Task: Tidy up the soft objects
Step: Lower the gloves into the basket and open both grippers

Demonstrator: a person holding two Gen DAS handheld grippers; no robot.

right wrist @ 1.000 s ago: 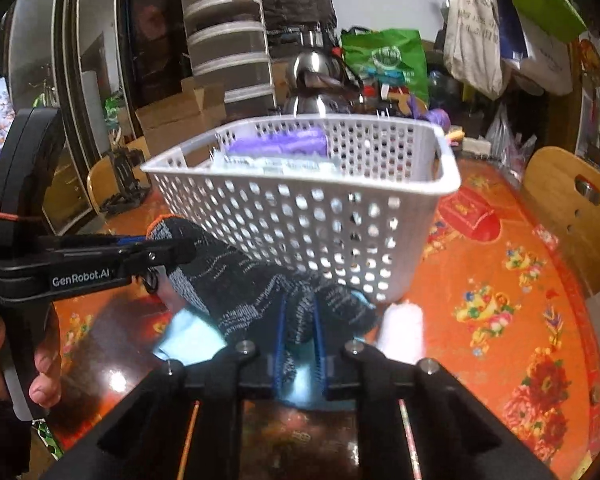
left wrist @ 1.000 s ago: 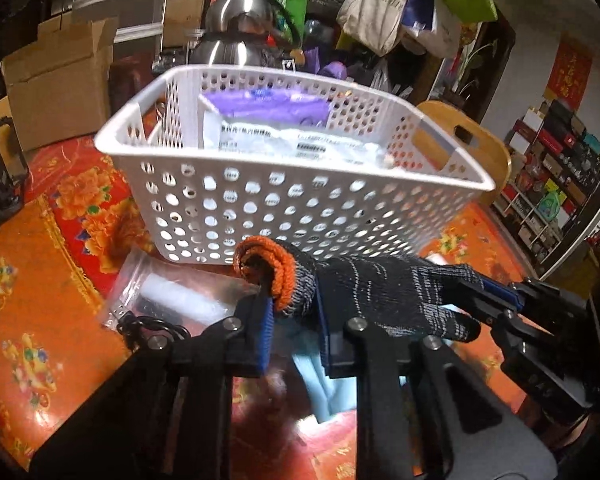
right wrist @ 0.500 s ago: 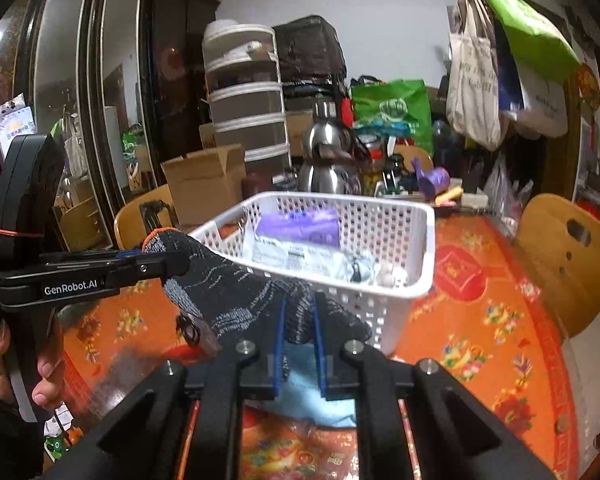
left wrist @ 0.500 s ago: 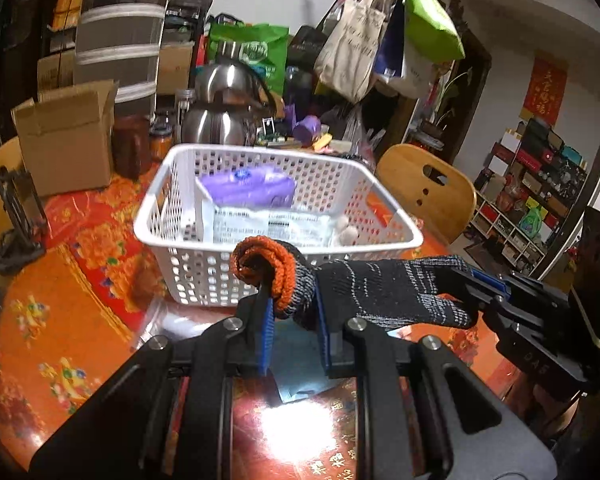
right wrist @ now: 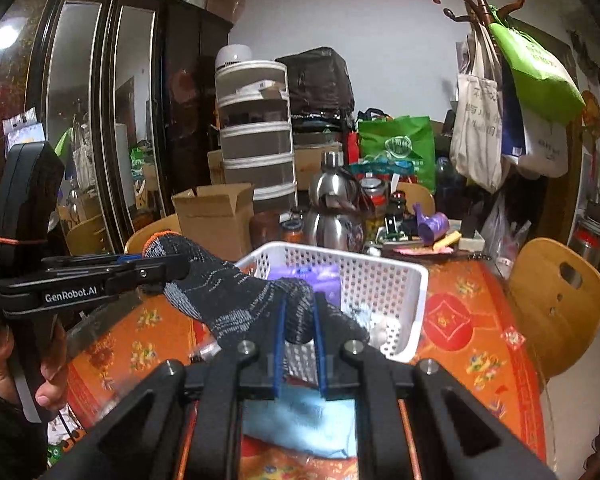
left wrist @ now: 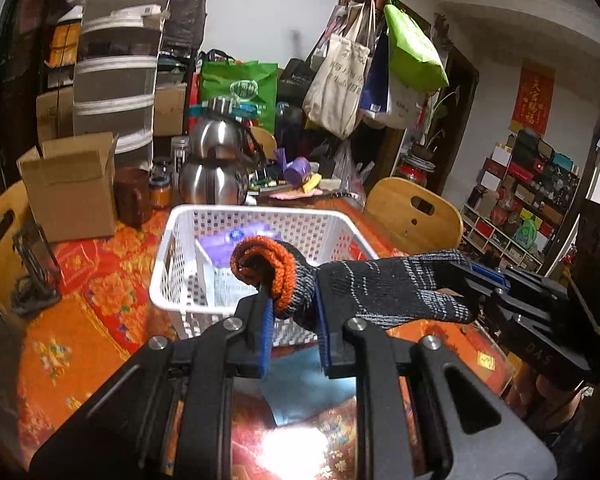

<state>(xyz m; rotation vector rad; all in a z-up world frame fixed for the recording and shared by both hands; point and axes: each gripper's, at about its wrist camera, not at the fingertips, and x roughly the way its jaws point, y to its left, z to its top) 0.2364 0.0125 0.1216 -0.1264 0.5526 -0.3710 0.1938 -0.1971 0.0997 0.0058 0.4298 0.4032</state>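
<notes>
Overhead, each hand-held gripper [left wrist: 291, 304] [right wrist: 298, 312] pinches one end of a speckled knit glove [left wrist: 384, 292] above the perforated white basket [left wrist: 172, 264].

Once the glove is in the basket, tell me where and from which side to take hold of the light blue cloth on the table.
Grip the light blue cloth at its near raised edge, coming from above on the side away from the white basket. It lies flat and rumpled on the table, so a fold likely gives the gripper something to pinch; the basket wall crowds its far side.
</notes>
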